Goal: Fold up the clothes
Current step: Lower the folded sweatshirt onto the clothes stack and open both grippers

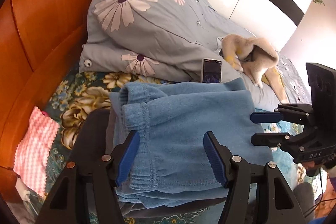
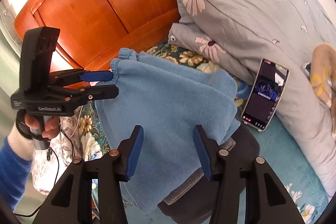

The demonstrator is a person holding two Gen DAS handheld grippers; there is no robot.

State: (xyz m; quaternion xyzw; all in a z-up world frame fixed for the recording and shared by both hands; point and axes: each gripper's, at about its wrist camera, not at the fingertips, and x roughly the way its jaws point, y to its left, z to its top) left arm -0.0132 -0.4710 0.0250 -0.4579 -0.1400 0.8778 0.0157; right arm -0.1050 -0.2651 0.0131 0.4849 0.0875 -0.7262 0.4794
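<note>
The blue fleece trousers (image 1: 184,129) lay folded on a dark garment (image 2: 241,161), beneath and between the spread fingers of the left gripper (image 1: 171,157). The right gripper (image 2: 167,153) was likewise open, empty. Soft, light, probably limp, they were best pinched at an edge beside the fingers; the phone (image 2: 265,94) stood beyond.

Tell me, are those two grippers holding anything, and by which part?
Nothing is held. The left gripper and right gripper are both open over the folded blue fleece garment, their fingers apart.

Black grippers with blue-padded jaws, silver screws; blue sleeve (image 2: 12,163).
</note>
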